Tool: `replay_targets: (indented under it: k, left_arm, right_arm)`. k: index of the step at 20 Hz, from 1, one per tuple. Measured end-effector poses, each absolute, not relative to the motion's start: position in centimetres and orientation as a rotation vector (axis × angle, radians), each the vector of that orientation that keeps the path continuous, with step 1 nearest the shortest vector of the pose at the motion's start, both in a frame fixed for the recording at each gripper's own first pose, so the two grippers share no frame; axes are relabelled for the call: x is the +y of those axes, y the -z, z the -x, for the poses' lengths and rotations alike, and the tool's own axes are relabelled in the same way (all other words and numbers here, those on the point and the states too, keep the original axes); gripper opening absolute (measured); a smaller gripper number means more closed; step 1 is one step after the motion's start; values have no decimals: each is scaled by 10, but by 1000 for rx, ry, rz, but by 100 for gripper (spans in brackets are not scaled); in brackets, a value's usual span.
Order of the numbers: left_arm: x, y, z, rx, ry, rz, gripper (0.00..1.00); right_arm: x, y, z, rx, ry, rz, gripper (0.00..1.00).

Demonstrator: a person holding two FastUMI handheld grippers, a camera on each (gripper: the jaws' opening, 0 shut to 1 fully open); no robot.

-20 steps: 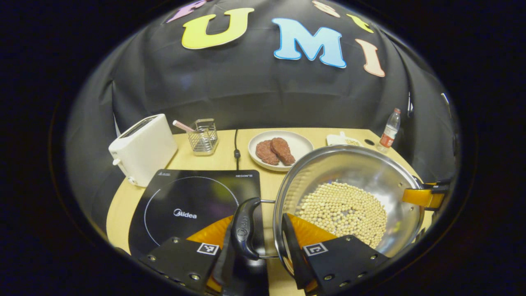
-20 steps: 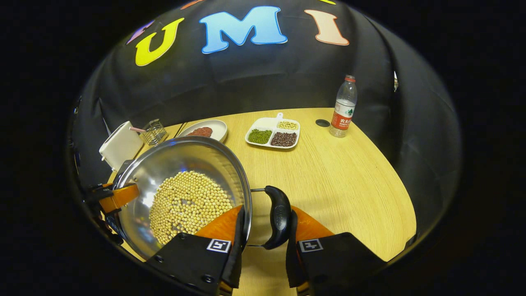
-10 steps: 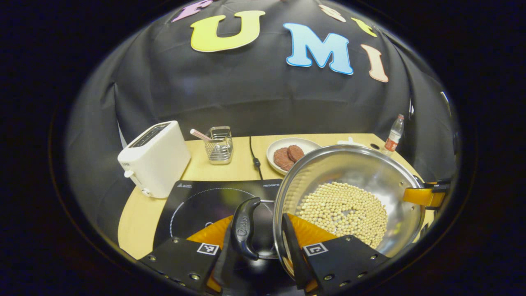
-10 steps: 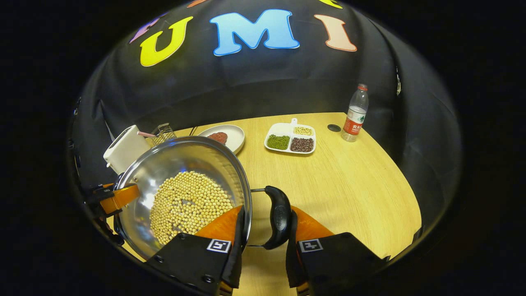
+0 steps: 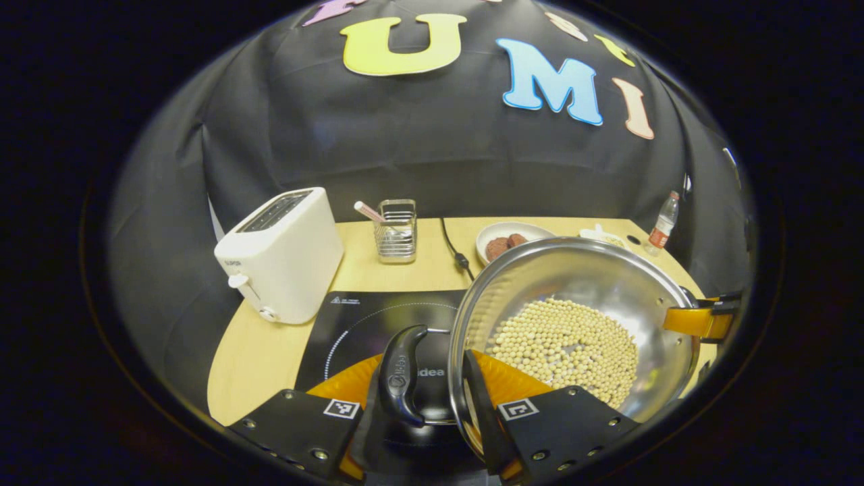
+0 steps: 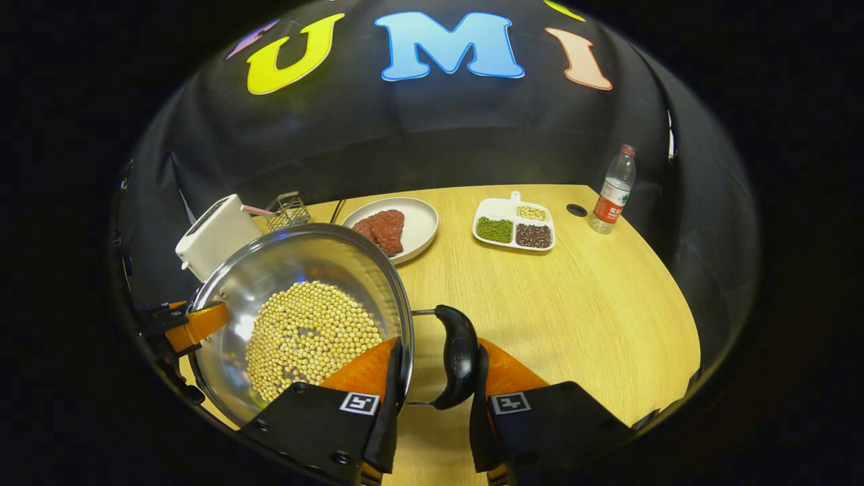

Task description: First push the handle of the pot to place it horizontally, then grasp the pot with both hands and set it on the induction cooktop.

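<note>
Left gripper (image 5: 432, 398) sat low in the left gripper view, aimed forward and slightly down over the table (image 5: 270, 344). Its fingers were narrow, one pressed on the outer side of the pot's black side handle (image 5: 402, 378), the other lying inside the pot rim, so handle and wall were pinched between them. Right gripper (image 6: 432, 398) did the same on the opposite handle (image 6: 457, 354): one finger inside the rim, one against the handle's outer side, gap narrow. Each gripper also showed far off across the pot, at the rim, in the other's view (image 5: 702, 320) (image 6: 182, 324).

Pot (image 5: 574, 317) was steel, holding pale beans (image 5: 563, 344), carried between both grippers, roughly level. In the left gripper view it hung just above and partly over the right part of the cooktop (image 5: 378, 324); whether it touched the glass I couldn't tell.

Toaster (image 5: 280, 253) stood left of the cooktop, wire holder (image 5: 397, 229) behind it. Plate of meat (image 6: 395, 226), sectioned tray (image 6: 514, 226) and bottle (image 6: 611, 192) lay farther back on the table.
</note>
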State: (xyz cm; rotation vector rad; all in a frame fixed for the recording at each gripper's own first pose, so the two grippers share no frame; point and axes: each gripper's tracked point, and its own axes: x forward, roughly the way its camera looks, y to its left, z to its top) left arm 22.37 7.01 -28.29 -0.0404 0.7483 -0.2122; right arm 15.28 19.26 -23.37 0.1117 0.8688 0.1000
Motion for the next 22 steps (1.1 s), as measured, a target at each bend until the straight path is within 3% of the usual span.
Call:
replay_targets:
  k: [5, 7, 8, 10, 12, 13, 16, 21, 22]
  left_arm:
    - [98, 285, -231, 743, 205, 37, 59]
    - [100, 283, -232, 740, 198, 36, 59]
    - [105, 283, -233, 738, 195, 33, 59]
    - [118, 285, -239, 736, 192, 23, 59]
    - [135, 289, -244, 738, 188, 17, 59]
    - [142, 288, -246, 737, 186, 16, 59]
    - [155, 296, -247, 740, 175, 24, 59]
    - [179, 304, -253, 749, 167, 30, 59]
    - [185, 309, -255, 752, 165, 28, 59]
  right_arm:
    - [217, 231, -157, 869, -110, -111, 42]
    - [227, 231, -159, 867, -114, -109, 46]
    - [233, 231, -160, 866, -117, -113, 42]
    - [242, 232, -162, 871, -122, -119, 46]
    - [253, 232, -162, 876, -127, -121, 42]
    - [258, 232, -163, 876, -132, -119, 46]
    - [272, 232, -166, 875, -141, -110, 42]
    - [295, 235, -170, 877, -153, -100, 46]
    - [299, 237, -171, 880, -157, -99, 42]
